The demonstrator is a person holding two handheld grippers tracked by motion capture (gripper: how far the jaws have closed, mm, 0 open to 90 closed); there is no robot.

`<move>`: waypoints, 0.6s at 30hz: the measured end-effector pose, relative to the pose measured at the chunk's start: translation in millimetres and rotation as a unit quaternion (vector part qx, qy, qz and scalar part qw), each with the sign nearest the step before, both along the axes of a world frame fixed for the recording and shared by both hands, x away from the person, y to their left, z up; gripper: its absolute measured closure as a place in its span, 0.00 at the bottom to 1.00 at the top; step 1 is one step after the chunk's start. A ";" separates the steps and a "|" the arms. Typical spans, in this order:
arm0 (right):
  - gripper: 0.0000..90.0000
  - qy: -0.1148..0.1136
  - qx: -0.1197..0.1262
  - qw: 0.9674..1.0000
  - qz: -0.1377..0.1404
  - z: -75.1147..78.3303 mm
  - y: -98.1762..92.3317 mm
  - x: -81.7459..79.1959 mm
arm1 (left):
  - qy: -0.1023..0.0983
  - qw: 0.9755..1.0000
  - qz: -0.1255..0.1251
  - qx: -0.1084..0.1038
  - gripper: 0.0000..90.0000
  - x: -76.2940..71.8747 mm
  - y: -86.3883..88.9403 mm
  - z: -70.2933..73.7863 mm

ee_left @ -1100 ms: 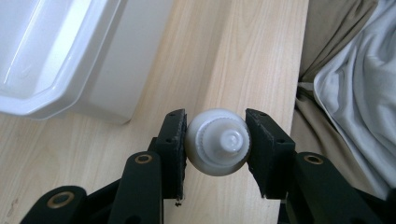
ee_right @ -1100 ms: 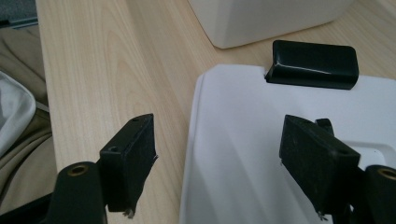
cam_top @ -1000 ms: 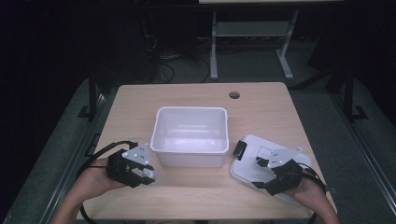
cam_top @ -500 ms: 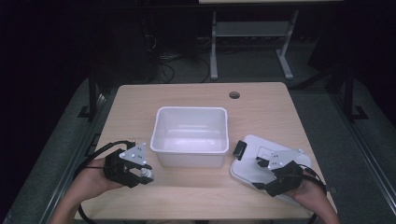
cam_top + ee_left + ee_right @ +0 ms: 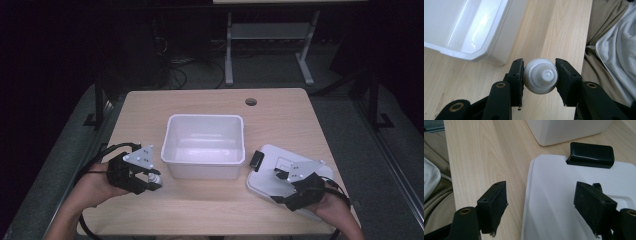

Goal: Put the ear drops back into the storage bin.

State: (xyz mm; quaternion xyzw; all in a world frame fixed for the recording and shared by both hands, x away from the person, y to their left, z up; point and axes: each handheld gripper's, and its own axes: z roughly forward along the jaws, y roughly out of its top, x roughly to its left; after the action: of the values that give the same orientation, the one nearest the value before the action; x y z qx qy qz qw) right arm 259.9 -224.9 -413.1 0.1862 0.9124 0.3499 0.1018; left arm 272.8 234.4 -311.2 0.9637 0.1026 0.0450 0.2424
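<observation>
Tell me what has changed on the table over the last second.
Very little. The left gripper, shut on a small white bottle, has drifted slightly toward the table's left edge, away from the white tub. The right gripper stays open over the white lid; tub and lid have not moved.

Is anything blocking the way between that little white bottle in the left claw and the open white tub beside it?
Nothing visible does. The left gripper is shut on the small round white plastic bottle, and bare wooden table lies between it and the empty white plastic tub. Only the tub's near wall must be cleared. The white lid lies on the tub's far side.
</observation>
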 end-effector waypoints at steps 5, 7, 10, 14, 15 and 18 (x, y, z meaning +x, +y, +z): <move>0.29 0.000 -0.002 1.000 0.001 0.9 0.9 -0.5 | -0.002 1.000 0.002 -0.004 0.67 4.6 1.1 6.9; 0.29 0.000 -0.003 1.000 0.001 0.9 0.8 -0.5 | -0.003 1.000 0.003 -0.005 0.67 6.3 1.3 9.2; 0.29 0.000 -0.002 1.000 0.000 1.0 0.3 -0.7 | -0.004 1.000 0.006 -0.008 0.67 8.6 1.8 12.8; 0.29 -0.002 -0.002 1.000 0.001 1.7 -0.1 -1.3 | -0.011 1.000 0.009 -0.010 0.67 12.0 1.9 17.3; 0.29 -0.005 -0.001 1.000 0.003 2.9 -0.1 -1.8 | -0.013 1.000 0.011 -0.012 0.67 15.1 2.0 20.1; 0.29 -0.006 0.000 1.000 0.002 4.3 -0.5 -2.4 | -0.013 1.000 0.014 -0.015 0.67 19.1 1.3 24.9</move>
State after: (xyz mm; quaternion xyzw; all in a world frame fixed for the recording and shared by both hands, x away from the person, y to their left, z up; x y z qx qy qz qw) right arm 257.5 -225.4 -408.8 0.1823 0.9122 0.3509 0.1071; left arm 291.9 235.7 -286.2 0.9577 0.1136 0.0595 0.2577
